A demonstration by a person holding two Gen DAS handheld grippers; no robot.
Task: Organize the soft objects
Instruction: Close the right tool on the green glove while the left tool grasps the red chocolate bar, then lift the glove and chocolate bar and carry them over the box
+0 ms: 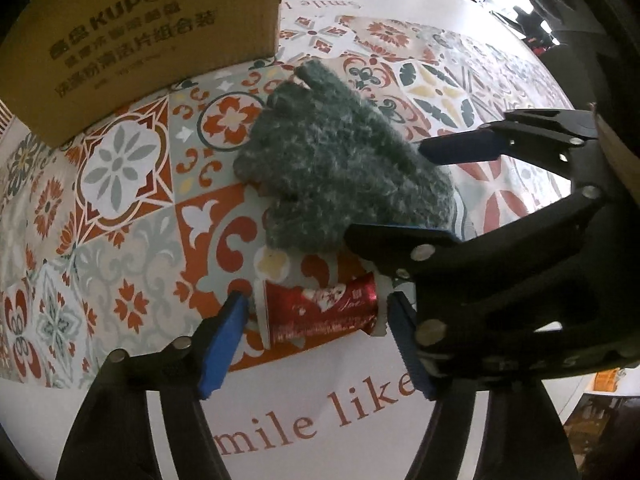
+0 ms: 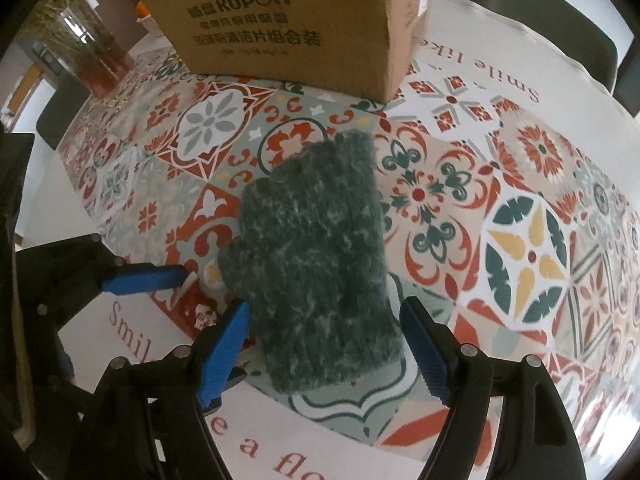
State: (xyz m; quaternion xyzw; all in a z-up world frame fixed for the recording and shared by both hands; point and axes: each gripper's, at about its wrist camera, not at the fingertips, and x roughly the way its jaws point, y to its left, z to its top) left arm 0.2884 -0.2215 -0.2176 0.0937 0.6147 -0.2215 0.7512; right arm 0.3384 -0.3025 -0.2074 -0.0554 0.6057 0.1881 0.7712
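A fuzzy dark green glove [image 1: 336, 164] lies flat on the patterned tablecloth; it also shows in the right wrist view [image 2: 320, 264]. A red snack packet [image 1: 320, 312] lies just in front of it. My left gripper [image 1: 316, 328] is open, its blue pads on either side of the packet without squeezing it. My right gripper [image 2: 324, 352] is open and straddles the glove's cuff end; in the left wrist view it [image 1: 432, 192] reaches in from the right. The packet [image 2: 200, 312] is mostly hidden in the right wrist view.
A brown cardboard box [image 1: 132, 32] printed KUPOH stands on the table behind the glove, also in the right wrist view [image 2: 296, 20]. A glass vase [image 2: 92, 48] with dry stems stands at the far left. The tablecloth [image 2: 520, 248] has tile patterns and lettering.
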